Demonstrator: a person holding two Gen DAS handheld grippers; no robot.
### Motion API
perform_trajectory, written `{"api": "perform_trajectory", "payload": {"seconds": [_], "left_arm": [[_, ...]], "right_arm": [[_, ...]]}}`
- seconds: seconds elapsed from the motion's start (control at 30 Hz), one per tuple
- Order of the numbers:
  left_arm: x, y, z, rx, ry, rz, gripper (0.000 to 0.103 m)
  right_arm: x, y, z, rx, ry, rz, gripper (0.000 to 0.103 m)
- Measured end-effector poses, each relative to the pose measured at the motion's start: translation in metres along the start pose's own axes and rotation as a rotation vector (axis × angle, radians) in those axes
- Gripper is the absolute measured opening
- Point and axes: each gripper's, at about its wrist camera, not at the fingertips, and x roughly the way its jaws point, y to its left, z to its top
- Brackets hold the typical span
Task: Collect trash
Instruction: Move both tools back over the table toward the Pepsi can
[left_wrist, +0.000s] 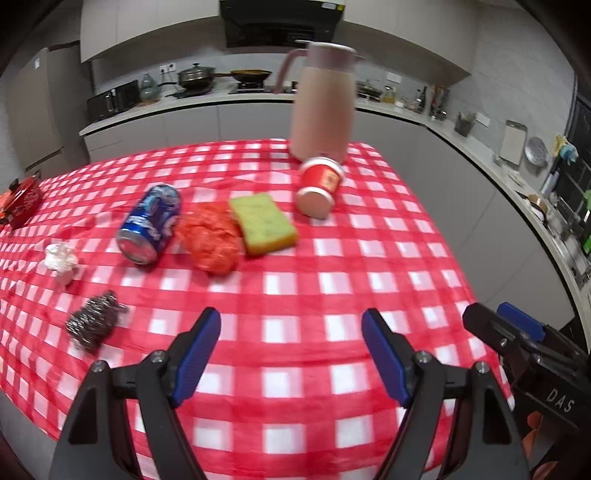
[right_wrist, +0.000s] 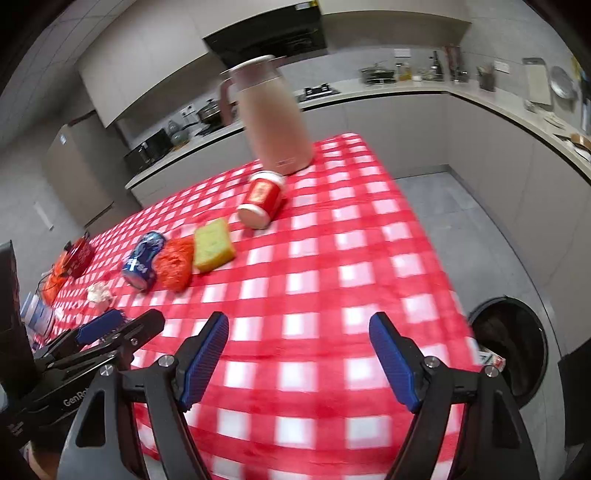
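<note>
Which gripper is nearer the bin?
Right. The right gripper hangs over the table edge beside the bin; the left gripper is farther along the table.

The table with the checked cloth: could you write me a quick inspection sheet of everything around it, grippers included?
Surface: table under a red-and-white checked cloth.
Job's things: blue soda can lying on its side; crumpled red bag touching the sponge; red paper cup tipped over by the jug; white paper wad; dark bin on the floor beyond the table's edge.
Clutter: yellow-green sponge, steel scourer, pink jug upright, red object at the cloth's edge.
Grippers: left gripper and right gripper both open, empty, above the cloth.
Cables: nothing seen.
Surroundings: kitchen counter with pots, range hood above.
</note>
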Motion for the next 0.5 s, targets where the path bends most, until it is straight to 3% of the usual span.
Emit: {"api": "perform_trajectory", "payload": {"seconds": [0.5], "left_arm": [[0.028,0.048,0.035,-0.092,-0.007,0.123,0.080]], "right_arm": [[0.063,0.050,0.051,-0.115,0.019,0.110,0.081]]}}
